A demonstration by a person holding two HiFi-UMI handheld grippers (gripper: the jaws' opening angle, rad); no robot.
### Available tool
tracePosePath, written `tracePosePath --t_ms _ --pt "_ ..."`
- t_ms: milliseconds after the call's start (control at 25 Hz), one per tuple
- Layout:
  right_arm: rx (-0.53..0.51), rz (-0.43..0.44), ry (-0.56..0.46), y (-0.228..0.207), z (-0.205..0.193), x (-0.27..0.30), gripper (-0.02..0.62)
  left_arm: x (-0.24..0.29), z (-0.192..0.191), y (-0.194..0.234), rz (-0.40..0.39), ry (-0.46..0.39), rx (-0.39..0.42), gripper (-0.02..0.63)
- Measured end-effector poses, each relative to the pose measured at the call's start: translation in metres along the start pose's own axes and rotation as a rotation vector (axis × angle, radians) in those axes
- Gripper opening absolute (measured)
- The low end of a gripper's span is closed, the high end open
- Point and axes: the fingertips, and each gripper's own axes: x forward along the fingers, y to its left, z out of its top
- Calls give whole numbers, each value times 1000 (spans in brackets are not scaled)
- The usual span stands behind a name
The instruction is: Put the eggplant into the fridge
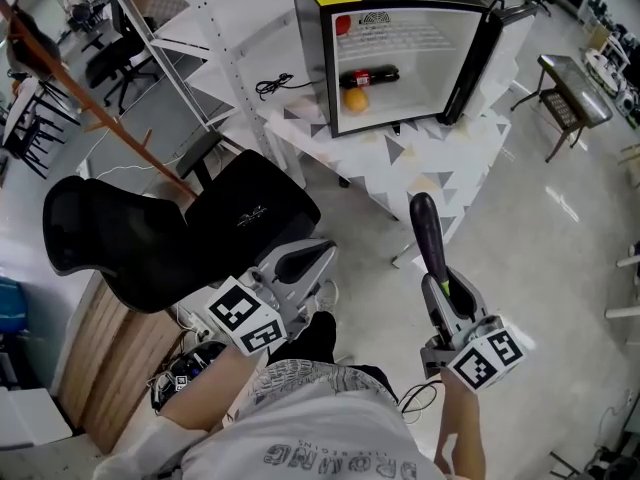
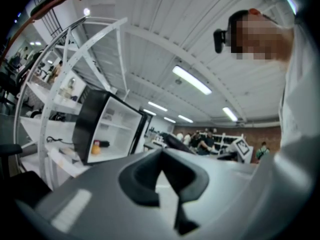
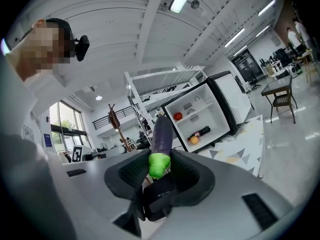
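Observation:
A dark purple eggplant [image 1: 430, 238] with a green stem end [image 3: 159, 164] sticks out forward from my right gripper [image 1: 446, 296], whose jaws are shut on that stem end [image 3: 159, 168]. Ahead stands a small black fridge [image 1: 400, 3] on a white table, its door swung open to the right. Inside, a dark bottle [image 1: 370, 76] and an orange [image 1: 356, 99] lie on the lower level, and a red item [image 1: 343, 25] sits higher up. The fridge [image 3: 200, 116] lies straight beyond the eggplant's tip. My left gripper [image 1: 310, 260] is shut and holds nothing [image 2: 161, 156]; the fridge [image 2: 107, 129] shows to its left.
A black office chair [image 1: 150, 238] stands close at the left. The fridge's table [image 1: 420, 158] has a triangle-patterned front. A white shelving rack [image 1: 200, 28] and a black cable [image 1: 272, 85] are left of the fridge. A small dark side table [image 1: 570, 93] stands at the far right.

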Motion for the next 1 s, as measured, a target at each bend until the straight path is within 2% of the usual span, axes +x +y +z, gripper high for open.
tracePosePath --t_ms 1000 --pt "-1 -87 -4 -63 58 144 123 80 41 148 -55 38 -28 8"
